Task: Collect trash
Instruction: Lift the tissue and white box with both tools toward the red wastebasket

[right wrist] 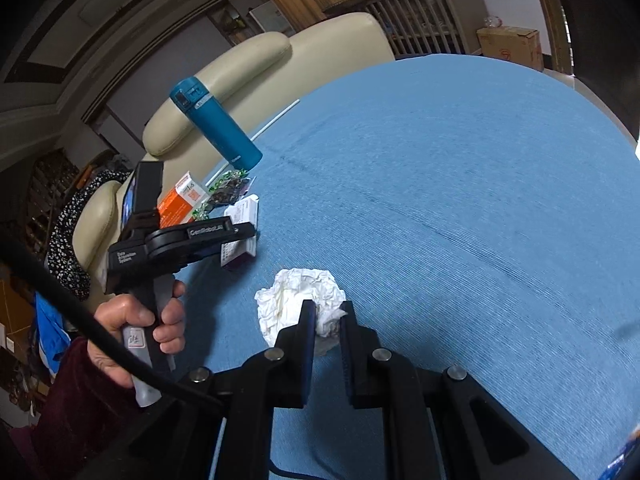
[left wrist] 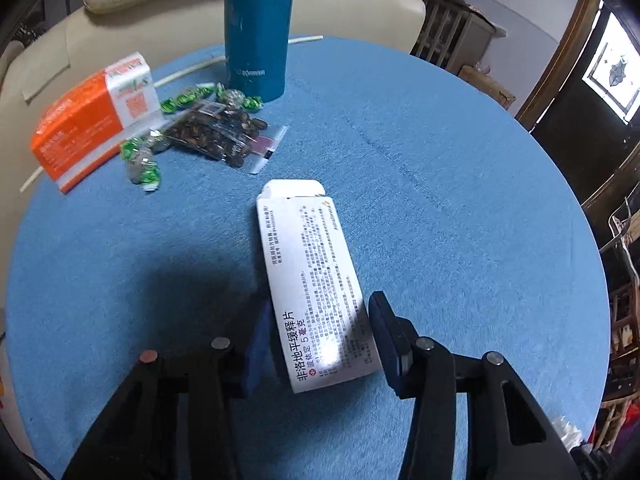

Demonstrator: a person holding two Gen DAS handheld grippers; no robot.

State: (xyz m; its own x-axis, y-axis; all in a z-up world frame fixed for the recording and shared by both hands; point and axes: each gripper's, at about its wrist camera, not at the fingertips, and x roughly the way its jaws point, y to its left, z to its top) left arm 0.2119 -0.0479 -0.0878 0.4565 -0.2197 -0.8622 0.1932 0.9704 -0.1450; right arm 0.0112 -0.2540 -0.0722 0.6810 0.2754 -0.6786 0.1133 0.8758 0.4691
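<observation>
On the table (left wrist: 460, 200), the flask (left wrist: 258, 28) stands behind the sweets (left wrist: 188, 100).

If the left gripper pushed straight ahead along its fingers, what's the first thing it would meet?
The left gripper already straddles the white medicine box; beyond it probably bare blue tablecloth, though depth is unclear.

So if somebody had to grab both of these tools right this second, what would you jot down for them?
Left gripper: closed around the near end of the white pill box, which lies on the blue table.
Right gripper: shut on the crumpled tissue.
At the far edge: orange box, green-wrapped candies, a clear snack bag, and the upright teal flask.
Done: two bits of trash gripped.
Left: carry both off; no bin is in view. Then sort the far pile.
</observation>
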